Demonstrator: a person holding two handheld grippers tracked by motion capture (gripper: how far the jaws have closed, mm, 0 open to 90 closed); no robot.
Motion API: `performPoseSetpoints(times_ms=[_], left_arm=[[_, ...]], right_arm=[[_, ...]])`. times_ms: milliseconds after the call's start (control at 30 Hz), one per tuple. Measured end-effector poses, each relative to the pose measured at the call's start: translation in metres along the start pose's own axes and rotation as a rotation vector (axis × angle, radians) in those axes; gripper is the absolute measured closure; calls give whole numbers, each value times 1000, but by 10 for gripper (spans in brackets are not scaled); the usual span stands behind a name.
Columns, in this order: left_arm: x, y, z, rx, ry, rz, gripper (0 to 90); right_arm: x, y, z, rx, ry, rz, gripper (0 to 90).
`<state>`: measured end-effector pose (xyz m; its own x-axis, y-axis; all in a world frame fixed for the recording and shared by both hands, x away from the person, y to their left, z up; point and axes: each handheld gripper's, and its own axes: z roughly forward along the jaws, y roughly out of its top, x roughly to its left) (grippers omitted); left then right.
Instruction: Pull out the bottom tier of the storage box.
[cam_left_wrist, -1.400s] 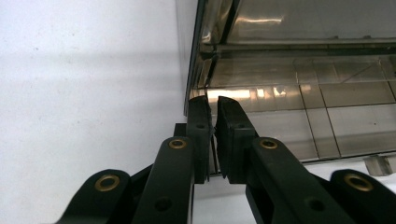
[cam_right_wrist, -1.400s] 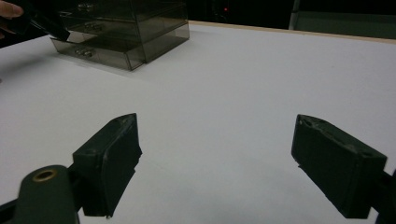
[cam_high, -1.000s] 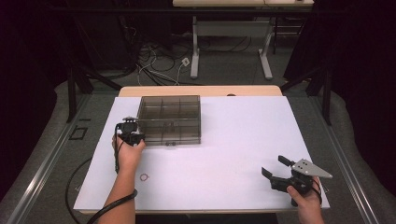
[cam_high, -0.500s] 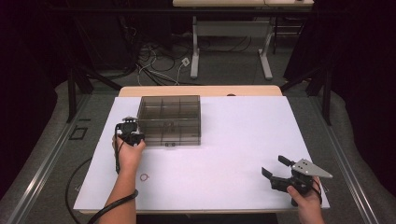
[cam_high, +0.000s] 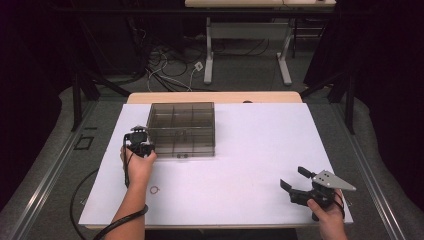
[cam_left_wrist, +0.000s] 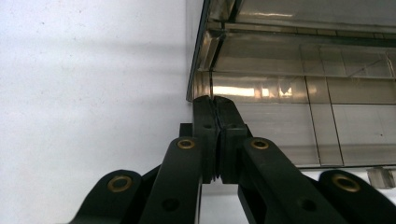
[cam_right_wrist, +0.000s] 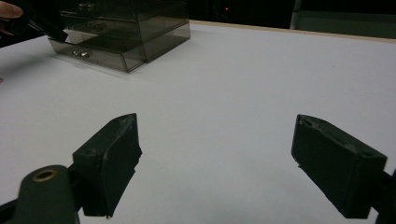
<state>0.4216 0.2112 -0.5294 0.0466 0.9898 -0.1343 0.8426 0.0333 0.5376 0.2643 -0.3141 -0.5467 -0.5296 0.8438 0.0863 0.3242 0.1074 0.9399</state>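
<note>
left hand-held gripper (cam_left_wrist: 215, 100) closed — touching box (cam_left_wrist: 299, 84) corner

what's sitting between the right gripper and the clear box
Nothing: in the high view, bare white table separates the right gripper from the clear box.

In the left gripper view, the left gripper (cam_left_wrist: 215, 100) has its jaws pressed together at the corner of the smoky clear compartment box (cam_left_wrist: 299, 93); whether it touches the box cannot be told. The box runs off the frame at twelve and three o'clock. In the high view, a small ring (cam_high: 155, 189) at six o'clock of the left hand (cam_high: 137, 165) is too small to identify. In the right gripper view, two small shiny items (cam_right_wrist: 79, 54) in the box are too blurred to name.
</note>
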Motion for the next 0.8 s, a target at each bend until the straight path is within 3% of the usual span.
performPoseSetpoints(times_ms=[800], left_arm=[[1, -10, -10, 9, -5, -15, 890]], right_arm=[[0, 0, 0, -1, -1, -1, 147]])
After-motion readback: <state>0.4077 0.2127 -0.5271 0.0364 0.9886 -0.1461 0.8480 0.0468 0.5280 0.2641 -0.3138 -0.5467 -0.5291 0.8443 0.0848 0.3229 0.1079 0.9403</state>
